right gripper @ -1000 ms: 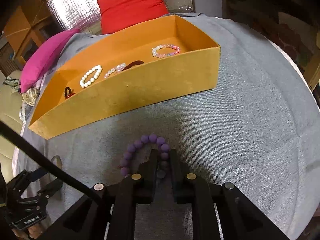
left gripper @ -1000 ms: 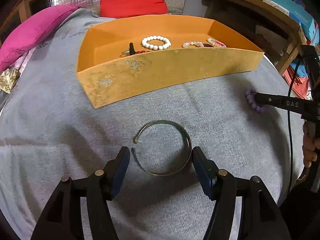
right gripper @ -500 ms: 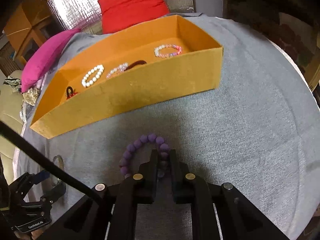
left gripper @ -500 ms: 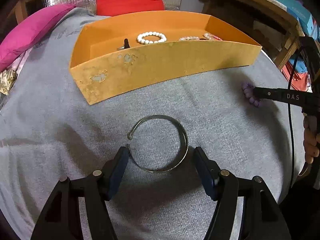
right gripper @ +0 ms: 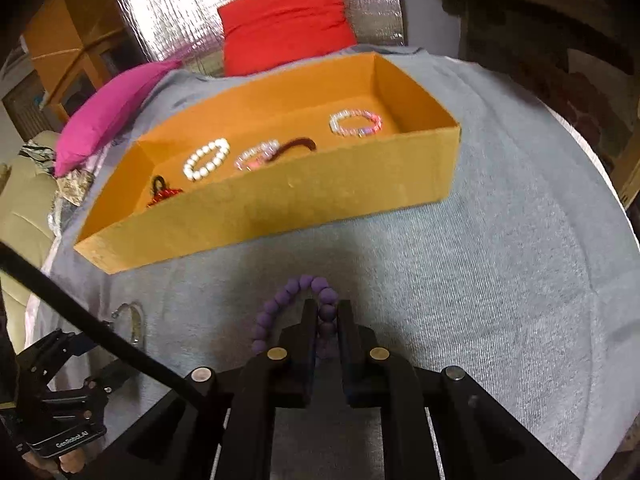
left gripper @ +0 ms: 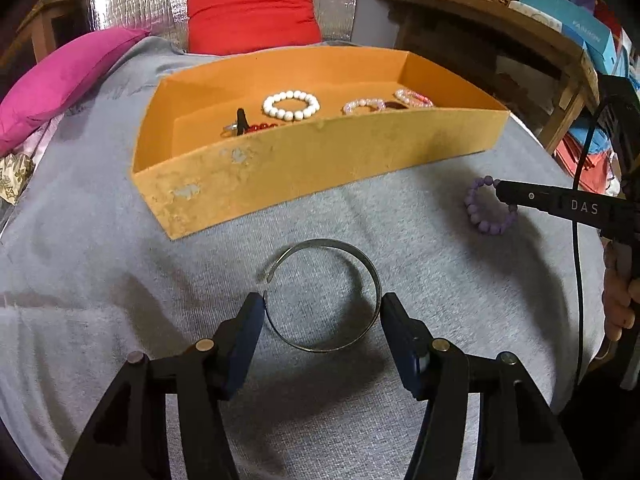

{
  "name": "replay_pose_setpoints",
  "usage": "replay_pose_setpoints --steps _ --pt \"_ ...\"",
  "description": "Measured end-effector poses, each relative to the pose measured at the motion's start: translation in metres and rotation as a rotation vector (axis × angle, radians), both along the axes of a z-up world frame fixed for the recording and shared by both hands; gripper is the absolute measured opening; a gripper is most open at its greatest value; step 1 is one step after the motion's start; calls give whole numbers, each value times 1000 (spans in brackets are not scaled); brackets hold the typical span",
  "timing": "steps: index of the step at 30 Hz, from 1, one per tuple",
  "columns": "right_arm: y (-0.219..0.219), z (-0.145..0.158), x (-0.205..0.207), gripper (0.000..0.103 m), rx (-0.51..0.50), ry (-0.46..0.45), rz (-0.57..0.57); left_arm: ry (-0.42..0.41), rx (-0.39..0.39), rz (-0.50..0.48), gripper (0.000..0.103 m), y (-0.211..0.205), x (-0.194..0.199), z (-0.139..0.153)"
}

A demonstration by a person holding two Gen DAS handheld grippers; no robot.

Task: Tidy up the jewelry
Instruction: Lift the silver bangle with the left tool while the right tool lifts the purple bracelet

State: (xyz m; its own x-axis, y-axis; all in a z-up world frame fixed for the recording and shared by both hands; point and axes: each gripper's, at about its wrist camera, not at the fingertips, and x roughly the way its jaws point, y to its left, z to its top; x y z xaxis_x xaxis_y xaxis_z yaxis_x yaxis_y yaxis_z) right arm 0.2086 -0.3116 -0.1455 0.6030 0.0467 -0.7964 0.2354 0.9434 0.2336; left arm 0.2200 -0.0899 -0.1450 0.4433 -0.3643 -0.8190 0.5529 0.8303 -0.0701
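Jewelry is sitting partly in the orange box (left gripper: 280, 168) and partly on the gray cloth (left gripper: 100, 264) in front of it. Inside the box, a white bead bracelet (left gripper: 291, 105) is lying near the middle, a pale pink bracelet (left gripper: 363, 105) is lying to its right, and a pink and clear bracelet (left gripper: 413, 97) is lying toward the right end wall. Toward the left end of the box, a red beaded piece (right gripper: 165, 195) is resting beside a small black loop (left gripper: 240, 120).

In front of the box, a thin metal bangle (left gripper: 323, 294) is lying flat on the cloth, its gap facing left. The left gripper (left gripper: 322, 312) is hovering over it with its jaws spread wide, one blue pad (left gripper: 247, 336) on each side of the bangle's near half; the left pad is just beside the band, though whether it is touching cannot be told.

To the right of the bangle, also in front of the box, the right gripper (right gripper: 323, 322) is pinching a purple bead bracelet (right gripper: 294, 312), its jaws closed on the beads along one side of the loop. The rest of the loop is hanging out to the left of the fingers, above the cloth.

Behind the box, a red cushion (left gripper: 252, 14) and a pink cushion (left gripper: 68, 76) are leaning at the far edge of the cloth.
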Motion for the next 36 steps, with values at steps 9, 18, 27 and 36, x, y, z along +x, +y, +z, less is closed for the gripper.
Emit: replay_pose_setpoints --steps 9,18,27,36 --pt "0 19 -8 11 21 -87 -3 -31 -28 9 62 2 -5 15" --pt "2 31 -14 11 21 -142 -12 -61 -74 21 62 5 -7 33" --pt "11 43 -17 11 24 -209 -15 -135 -68 51 62 -2 -6 48" --pt "15 51 -20 11 18 -251 -38 -190 -17 93 62 -9 -2 53"
